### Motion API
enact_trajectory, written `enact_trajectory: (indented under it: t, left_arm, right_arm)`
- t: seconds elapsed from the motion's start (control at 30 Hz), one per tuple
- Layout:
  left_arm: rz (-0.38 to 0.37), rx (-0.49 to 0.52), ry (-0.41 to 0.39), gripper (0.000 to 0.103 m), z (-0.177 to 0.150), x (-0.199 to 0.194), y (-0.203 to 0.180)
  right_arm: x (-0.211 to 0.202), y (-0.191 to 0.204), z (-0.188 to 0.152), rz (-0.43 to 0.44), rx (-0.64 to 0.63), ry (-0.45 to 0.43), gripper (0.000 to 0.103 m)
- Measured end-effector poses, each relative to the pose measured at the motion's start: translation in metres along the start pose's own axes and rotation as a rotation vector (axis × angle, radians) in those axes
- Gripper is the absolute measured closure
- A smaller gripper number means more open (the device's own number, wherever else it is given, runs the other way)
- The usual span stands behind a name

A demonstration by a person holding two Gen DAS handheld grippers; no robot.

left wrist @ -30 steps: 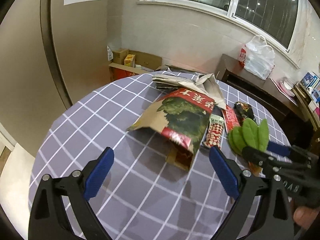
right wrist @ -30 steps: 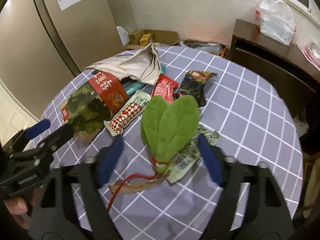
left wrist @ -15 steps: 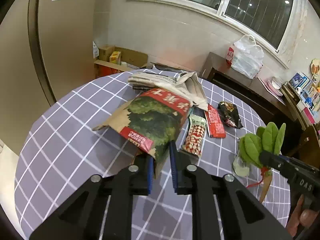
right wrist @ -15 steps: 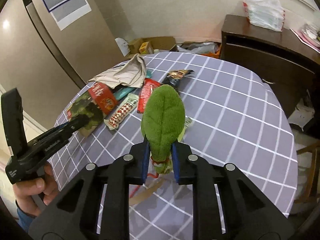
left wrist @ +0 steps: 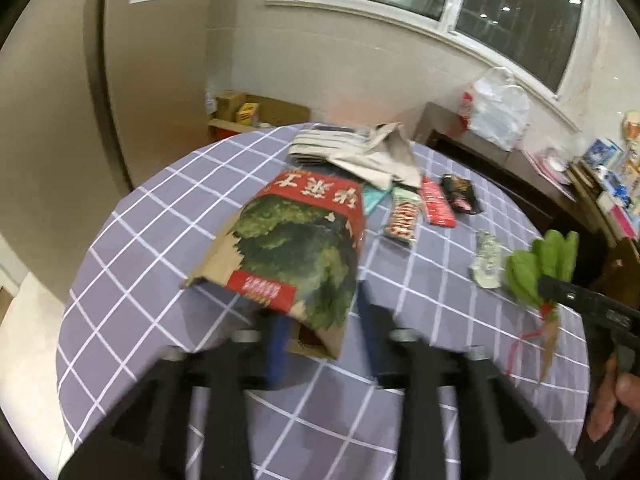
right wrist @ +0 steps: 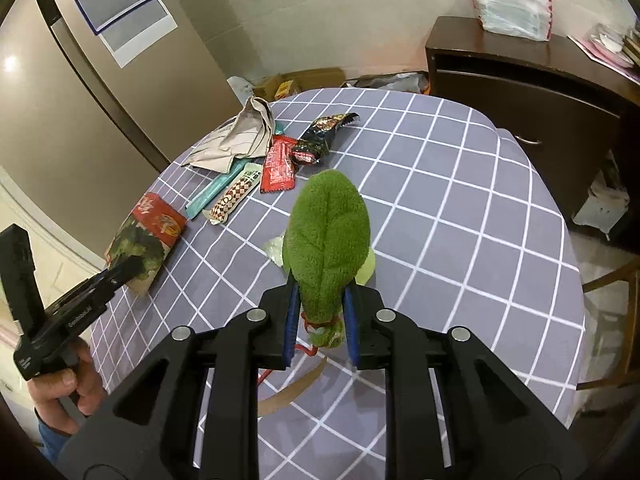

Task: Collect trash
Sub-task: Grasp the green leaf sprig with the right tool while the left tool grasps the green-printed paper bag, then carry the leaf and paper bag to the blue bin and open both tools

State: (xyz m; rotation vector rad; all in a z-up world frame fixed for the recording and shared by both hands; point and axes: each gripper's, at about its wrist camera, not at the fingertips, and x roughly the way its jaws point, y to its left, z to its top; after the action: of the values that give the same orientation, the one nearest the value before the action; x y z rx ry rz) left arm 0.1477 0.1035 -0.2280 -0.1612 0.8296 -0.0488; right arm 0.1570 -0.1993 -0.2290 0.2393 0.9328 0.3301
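Right gripper (right wrist: 319,330): both blue pads are clamped on the stem end of a green plush leafy vegetable (right wrist: 327,244), just above its red tie. The toy is lifted clear of the round table (right wrist: 460,216), leaf pointing away toward the far side. A red cord and a brown strip hang below the fingers. In the left wrist view the same toy (left wrist: 538,264) shows at the right edge, held above the table's right rim.

Left gripper (left wrist: 322,340): its jaws are opening. The near corner of a torn paper bag (left wrist: 304,252), printed green and red, lies between the blue pads; motion blur prevents telling whether either pad touches it. The bag rests on the grey checked cloth, left of centre.

Beyond the toy, a pale crumpled wrapper (right wrist: 275,249) lies flat on the cloth, partly hidden behind the leaf.

Farther out, grouped near the middle and far left: a checkered snack bar wrapper (right wrist: 236,196), a teal wrapper (right wrist: 214,190) just left of it, a red wrapper (right wrist: 278,166) and a dark foil wrapper (right wrist: 324,136). A beige folded cloth bag (right wrist: 240,140) lies at the far left edge.

Off the table: a dark wooden cabinet (right wrist: 532,80) carrying a white plastic bag (right wrist: 510,4).
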Motion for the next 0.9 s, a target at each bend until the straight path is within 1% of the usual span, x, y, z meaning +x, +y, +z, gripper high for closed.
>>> enact_trajectory:
  t: [0.1,0.13,0.17,0.27,0.43,0.6,0.73,0.9]
  left_arm:
    - [-0.012,0.002,-0.003,0.065,0.001,0.004,-0.002]
    - [-0.027,0.001,-0.001,0.078,0.001,0.005,-0.003]
    - [-0.040,0.005,0.004,0.094,0.002,0.006,-0.004]
    - [-0.052,0.011,-0.011,0.099,0.000,-0.002,-0.009]
    - [-0.064,0.050,-0.049,0.099,-0.007,-0.028,-0.028]
    - [-0.125,0.101,-0.074,0.099,-0.015,-0.054,-0.059]
    - [-0.183,0.159,-0.084,0.099,-0.017,-0.066,-0.097]
    - [-0.275,0.248,-0.085,0.099,-0.015,-0.071,-0.158]
  right_arm:
    - [-0.007,0.000,-0.002,0.006,-0.002,-0.010,0.084]
    - [-0.009,-0.001,-0.003,0.009,-0.004,-0.013,0.084]
    - [-0.013,-0.002,-0.003,0.011,-0.003,-0.021,0.084]
    - [-0.023,-0.007,-0.004,0.014,0.006,-0.038,0.084]
    - [-0.042,-0.022,-0.007,0.019,0.035,-0.070,0.084]
    - [-0.061,-0.040,-0.009,0.025,0.067,-0.105,0.084]
    - [-0.081,-0.061,-0.013,0.020,0.105,-0.139,0.084]
    - [-0.118,-0.099,-0.020,-0.013,0.172,-0.206,0.084]
